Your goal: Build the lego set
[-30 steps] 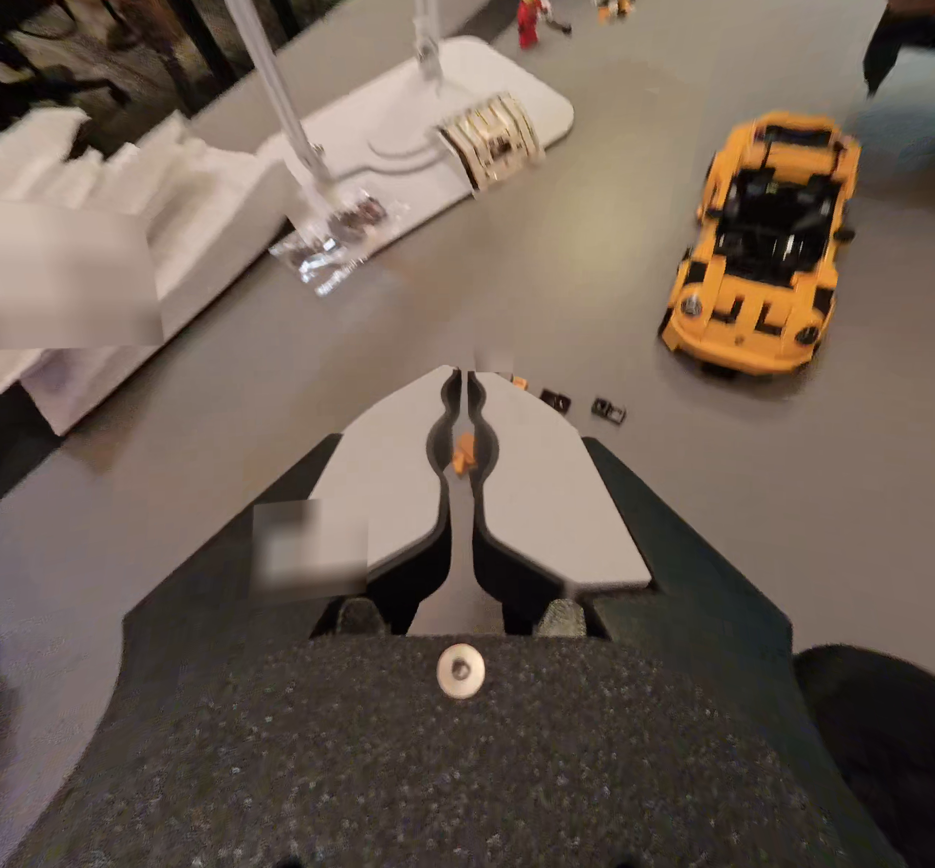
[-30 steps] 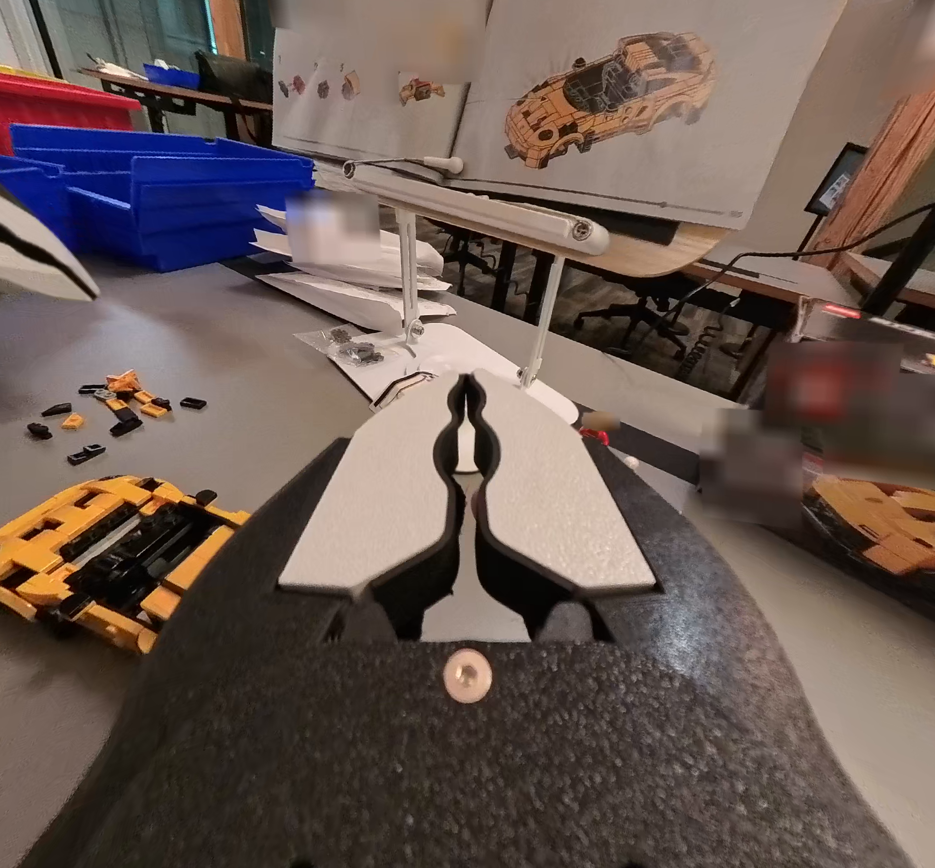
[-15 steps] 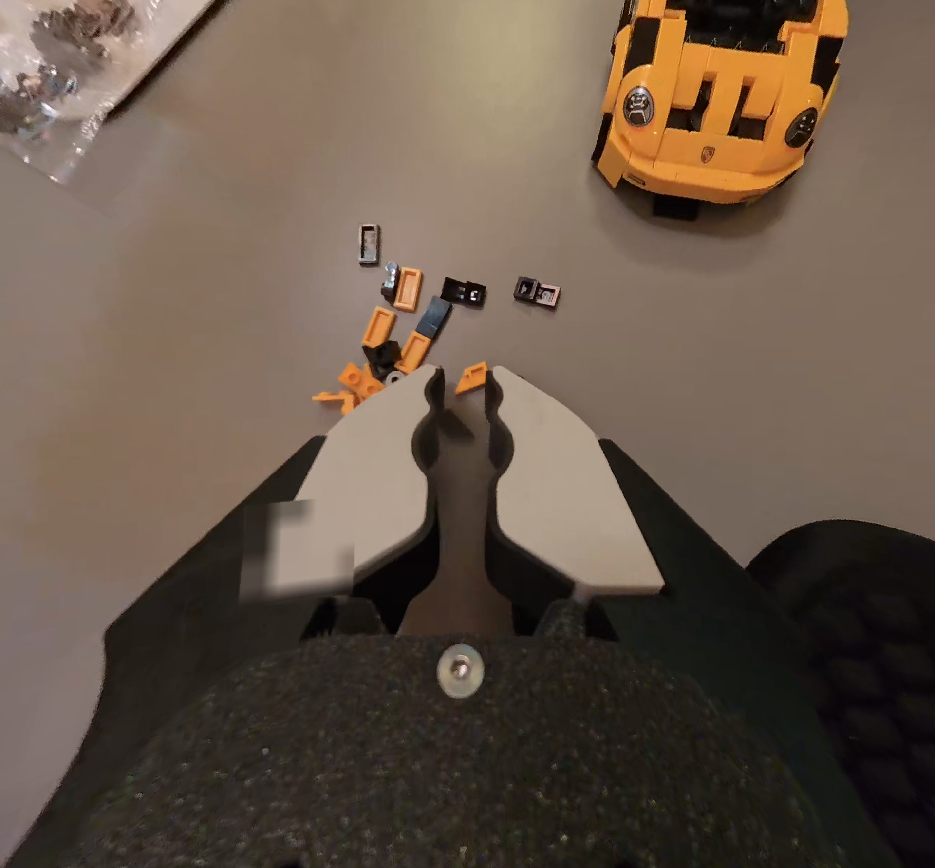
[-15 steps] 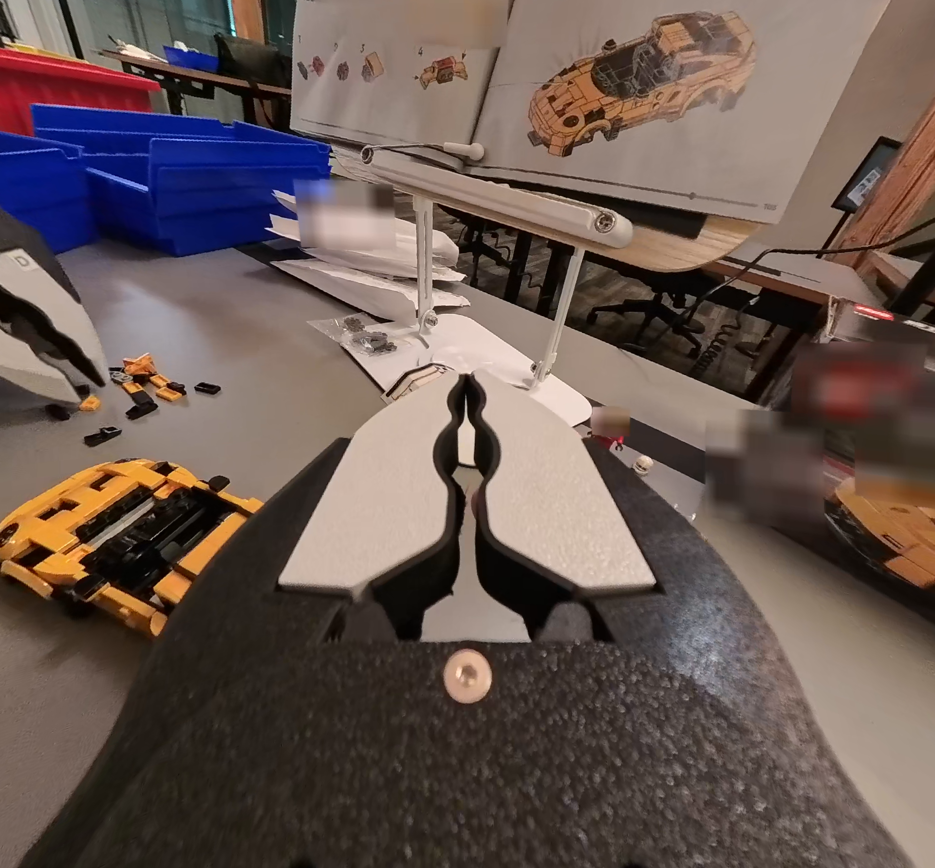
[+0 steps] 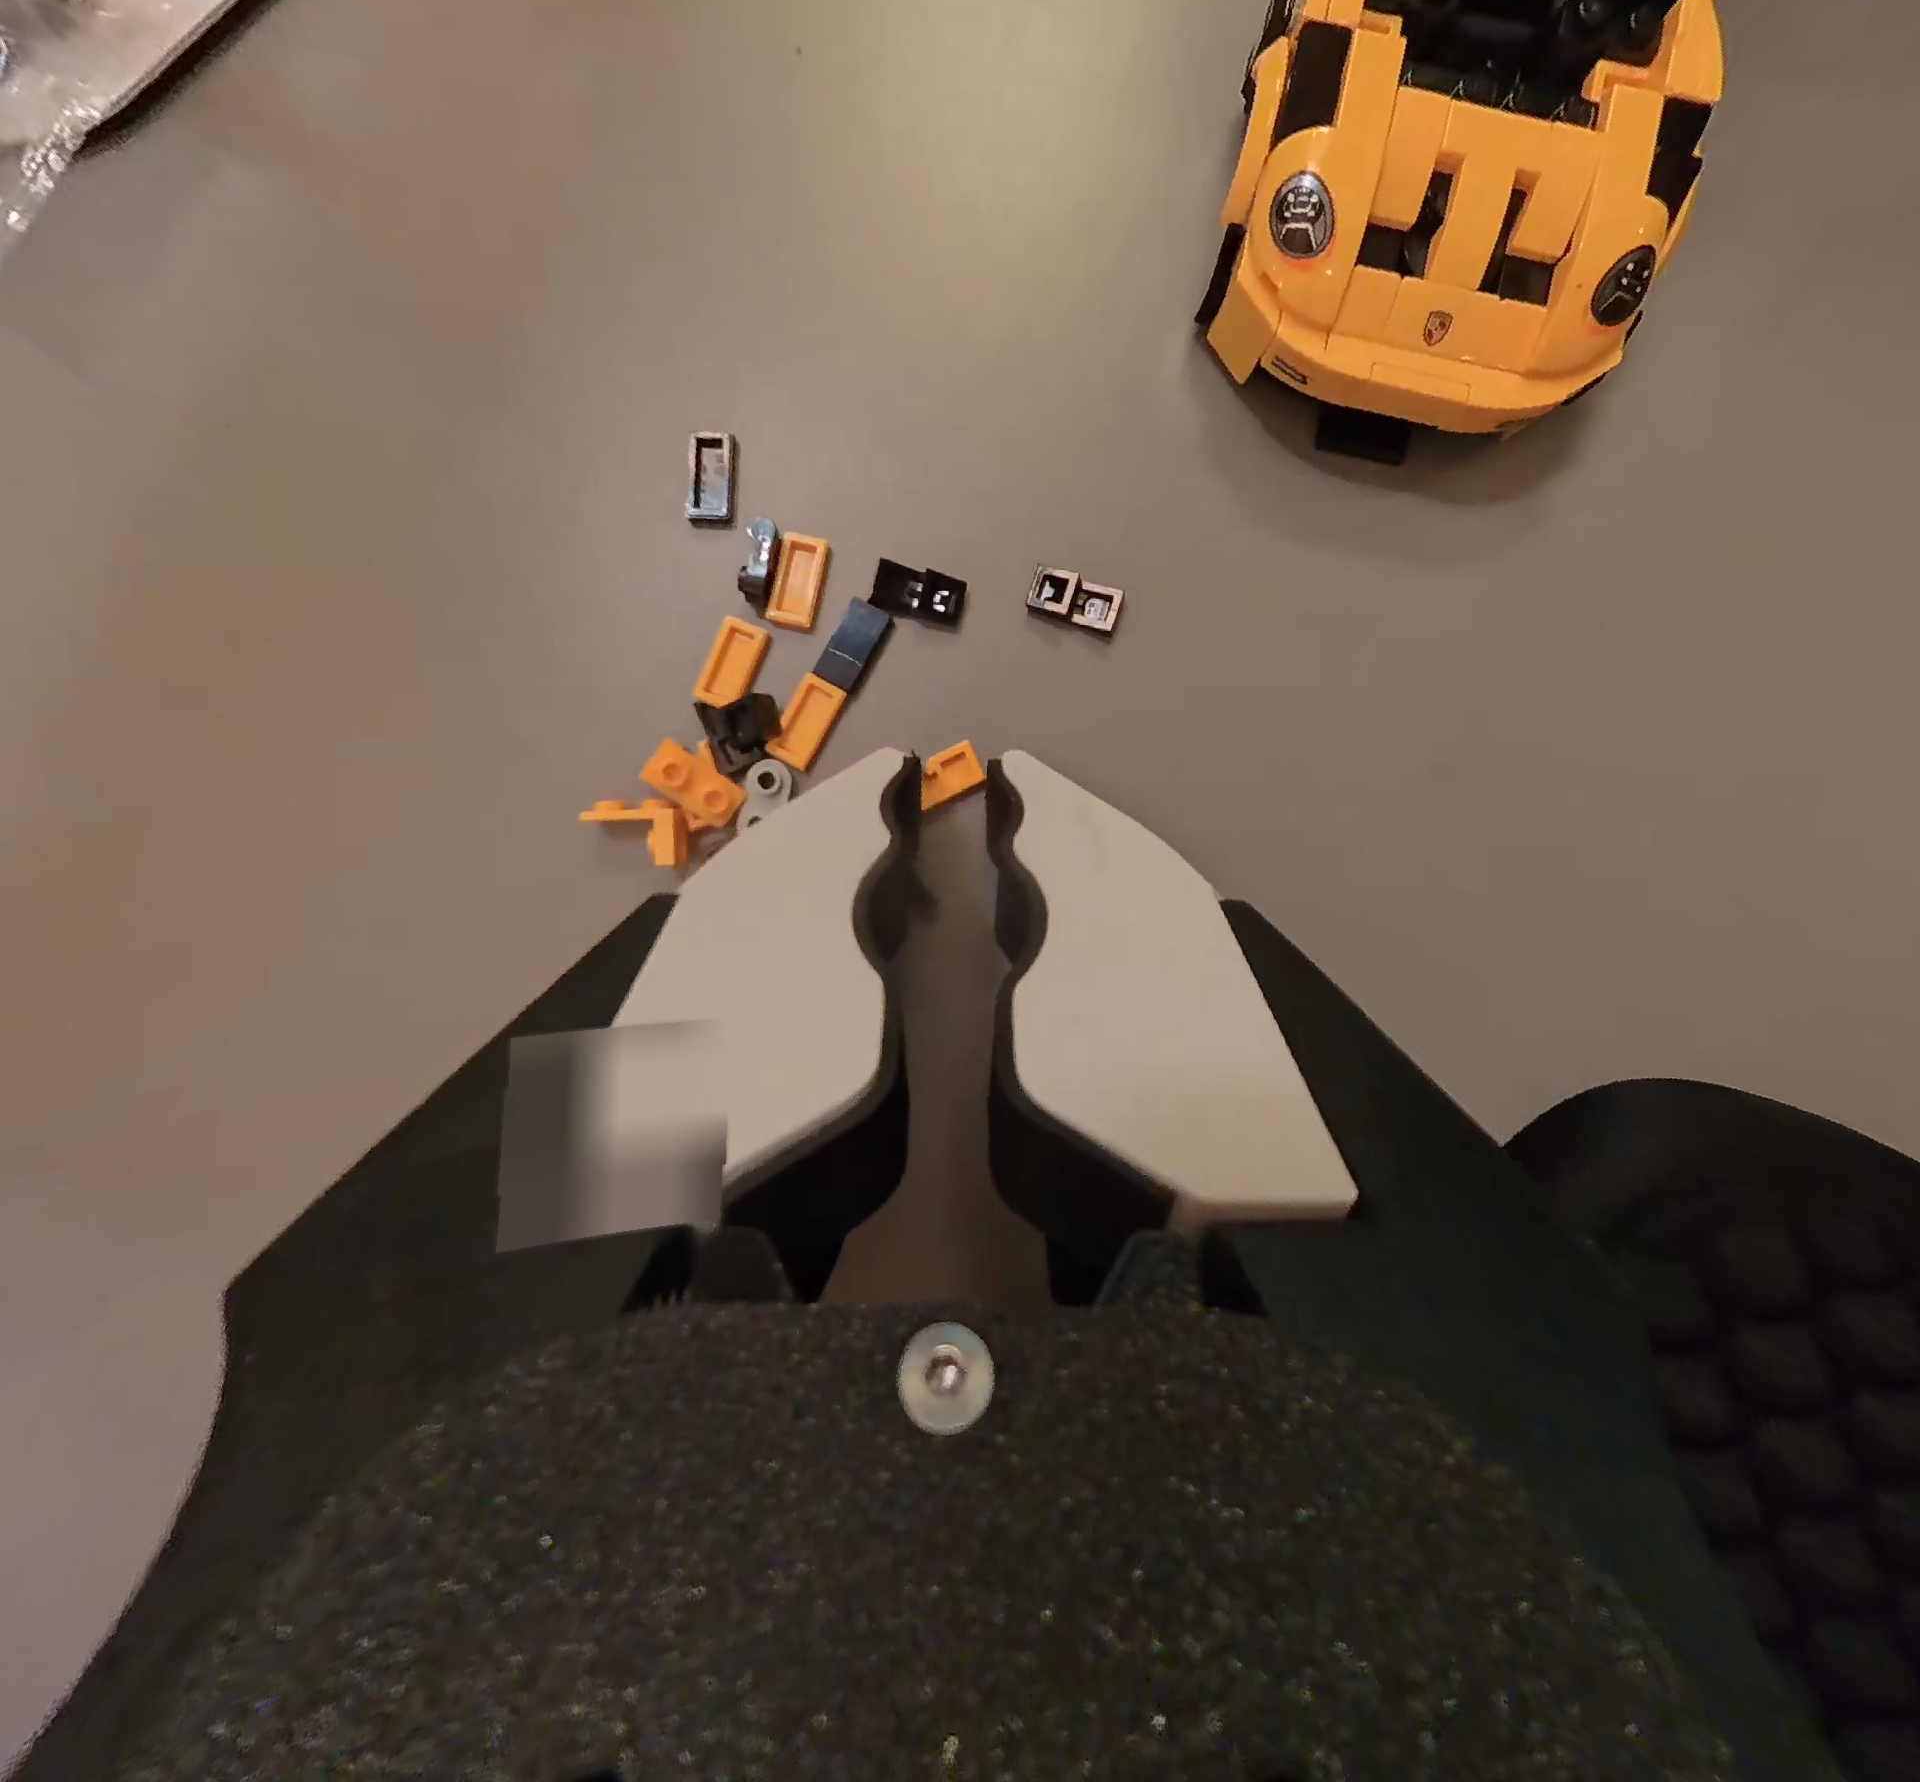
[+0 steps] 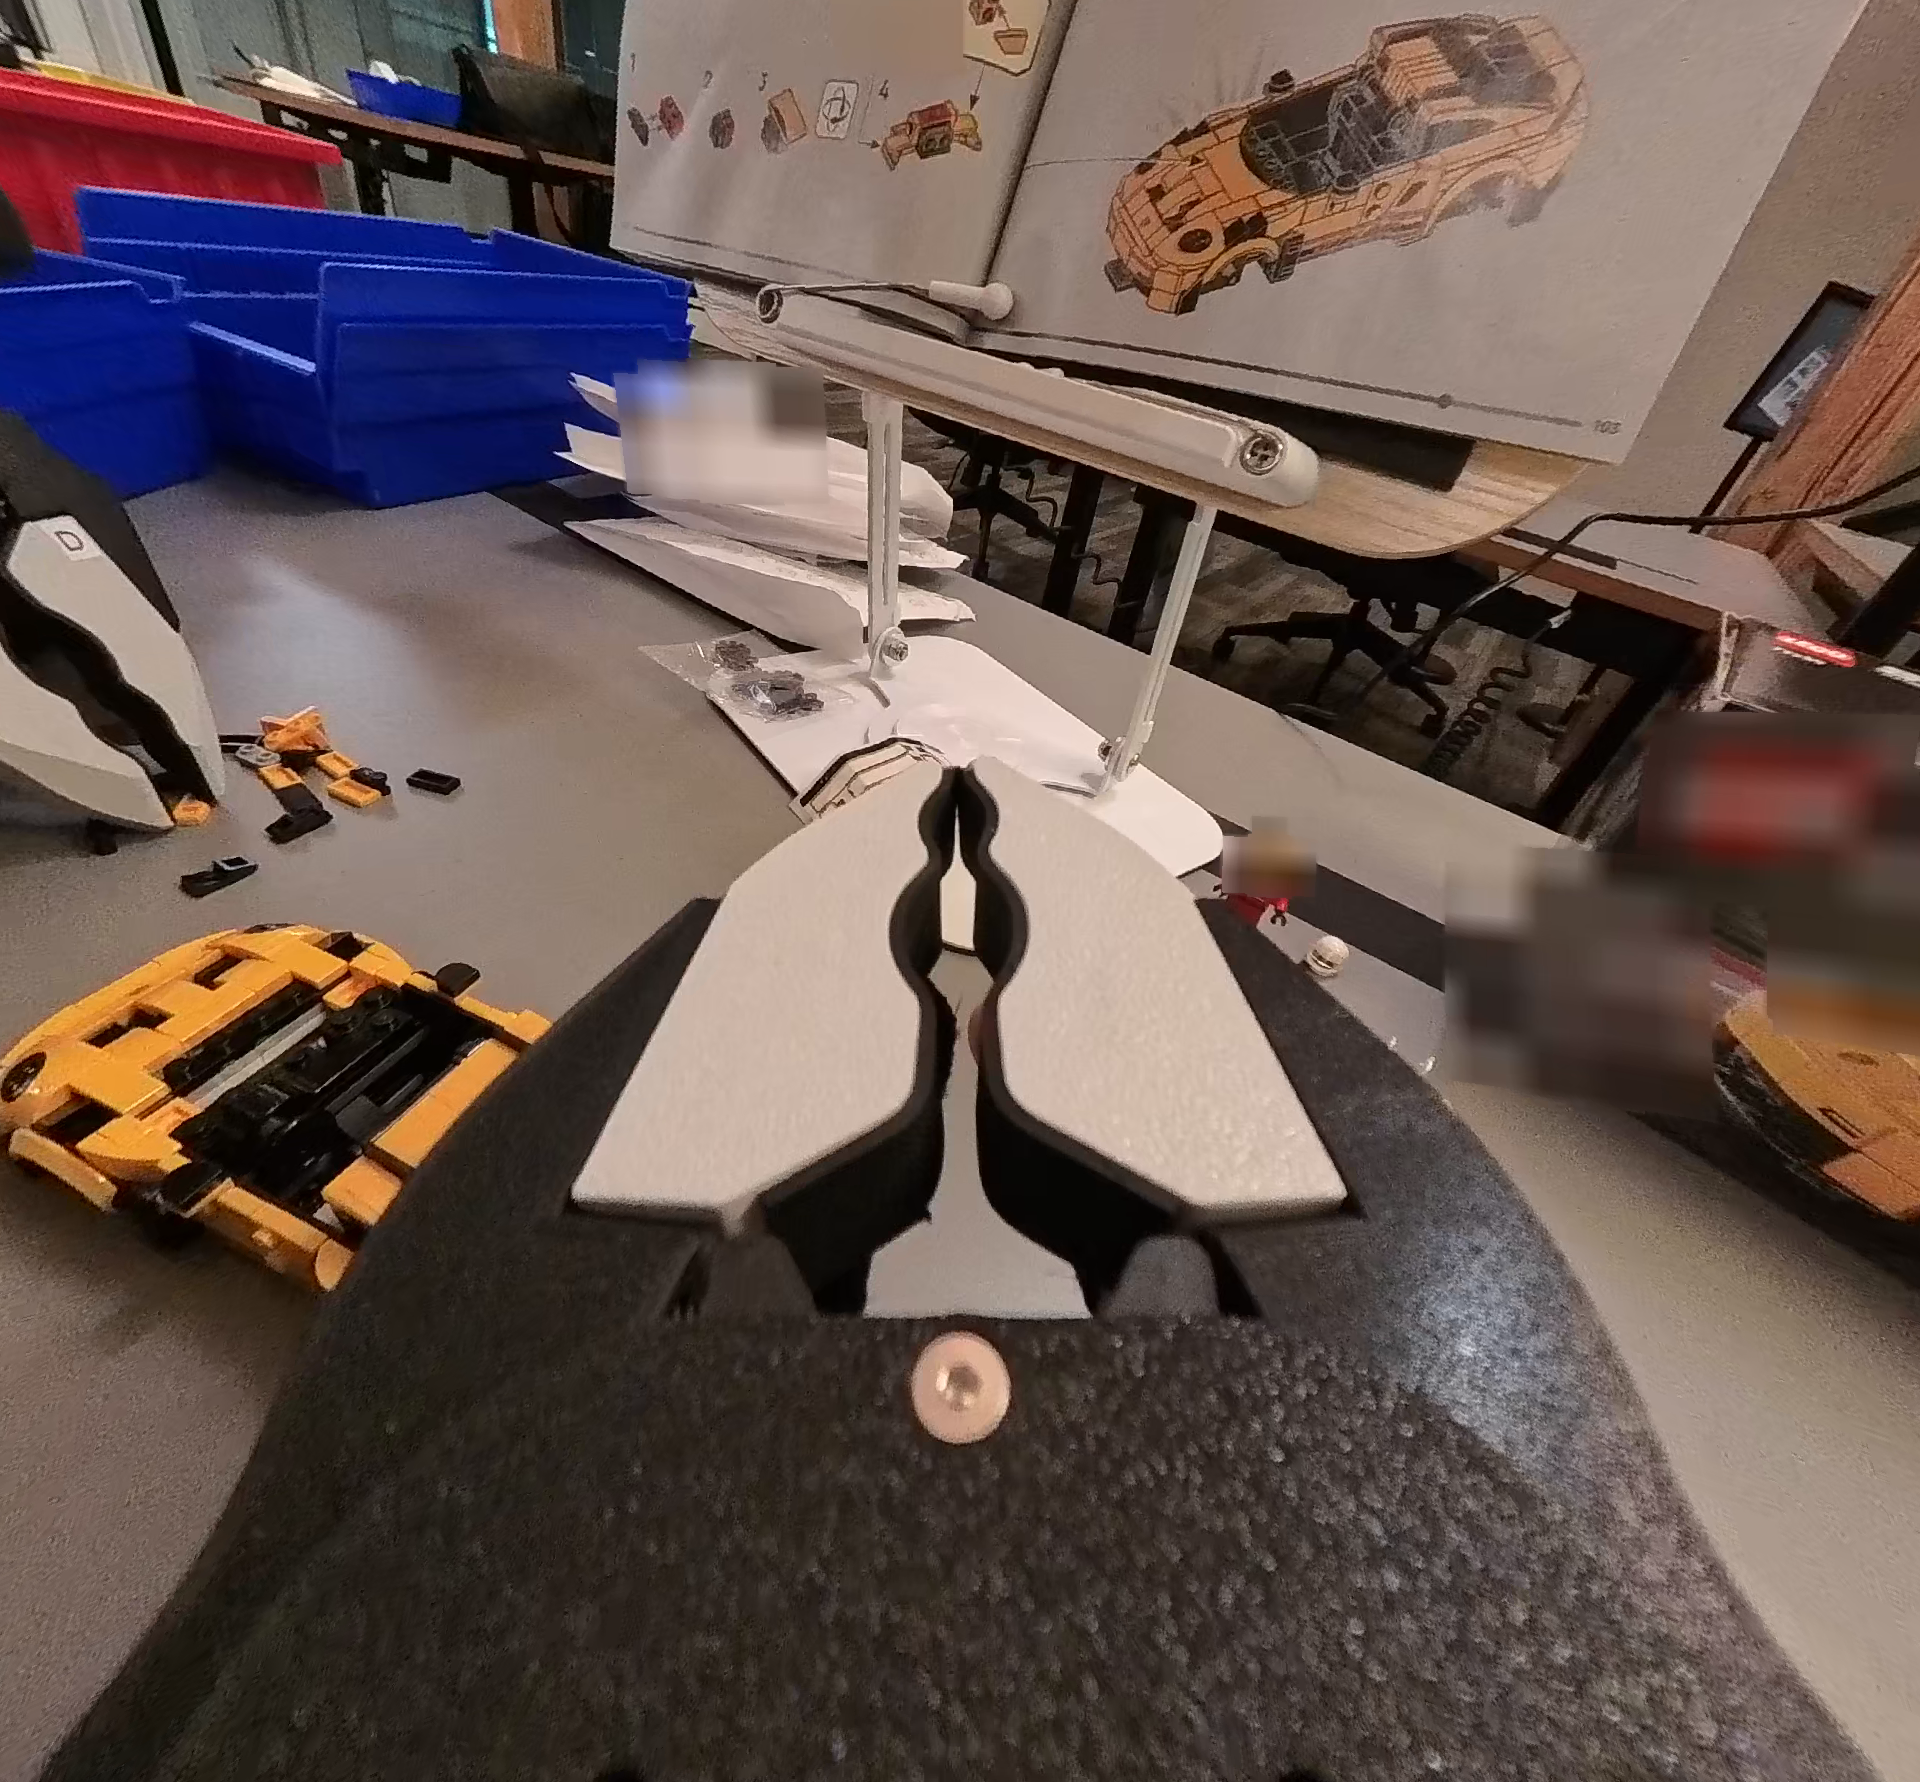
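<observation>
The yellow-orange lego car [image 5: 1455, 205] stands on the grey table, far right in the left wrist view and low left in the right wrist view [image 6: 239, 1057]. A cluster of small orange and black loose pieces [image 5: 769, 672] lies left of the car. My left gripper [image 5: 951, 776] is open, tips down at the table at the cluster's near edge. A small orange piece [image 5: 953, 774] lies between its tips, with a gap to each finger. My right gripper [image 6: 956, 782] is shut and empty, held above the table and pointing at the open instruction book [image 6: 1143, 122].
The book rests on a white stand [image 6: 1039, 724] at the table's back. A clear bag of small parts [image 6: 769, 683] lies by the stand. Blue bins [image 6: 395, 361] stand at the back left. A small minifigure [image 6: 1262, 901] and another orange model [image 6: 1818, 1109] are at the right. The grippers' ends are close to 30 centimeters from one another.
My left gripper came down to the table by the loose pieces and opened, letting go of the small orange piece it held. My right gripper stayed shut and moved closer to the book.
</observation>
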{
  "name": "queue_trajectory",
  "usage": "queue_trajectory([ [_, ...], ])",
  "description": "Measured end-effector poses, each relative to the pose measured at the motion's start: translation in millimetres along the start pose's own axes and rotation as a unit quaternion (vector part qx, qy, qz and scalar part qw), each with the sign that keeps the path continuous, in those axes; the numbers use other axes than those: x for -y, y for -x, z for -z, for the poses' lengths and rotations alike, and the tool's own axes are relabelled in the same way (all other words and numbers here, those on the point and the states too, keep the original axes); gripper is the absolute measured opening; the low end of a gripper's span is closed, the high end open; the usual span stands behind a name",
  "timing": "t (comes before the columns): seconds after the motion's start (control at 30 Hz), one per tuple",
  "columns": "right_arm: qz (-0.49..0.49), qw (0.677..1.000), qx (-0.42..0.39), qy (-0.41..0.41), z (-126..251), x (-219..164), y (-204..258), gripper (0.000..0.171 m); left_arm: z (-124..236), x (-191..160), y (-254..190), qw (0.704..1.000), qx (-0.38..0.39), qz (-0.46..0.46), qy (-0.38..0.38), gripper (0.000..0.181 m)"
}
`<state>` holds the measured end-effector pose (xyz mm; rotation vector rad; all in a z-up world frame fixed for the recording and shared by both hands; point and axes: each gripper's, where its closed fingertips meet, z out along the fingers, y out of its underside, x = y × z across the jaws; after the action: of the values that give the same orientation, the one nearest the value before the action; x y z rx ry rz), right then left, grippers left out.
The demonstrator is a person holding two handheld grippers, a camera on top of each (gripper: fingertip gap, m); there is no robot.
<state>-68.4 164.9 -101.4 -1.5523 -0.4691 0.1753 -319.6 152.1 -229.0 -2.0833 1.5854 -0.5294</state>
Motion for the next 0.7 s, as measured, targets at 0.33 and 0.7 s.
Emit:
queue_trajectory([
  [0.33,0.002,1.000,0.000,-0.001,0,0,0,0.000,8,14,-3,0.998,-0.026,0.022,-0.052,0.010],
  [0.7,0.055,0.988,0.142,-0.026,8,15,64,0.002,62,99,-92,0.855,-0.409,0.152,-0.281,0.010],
])
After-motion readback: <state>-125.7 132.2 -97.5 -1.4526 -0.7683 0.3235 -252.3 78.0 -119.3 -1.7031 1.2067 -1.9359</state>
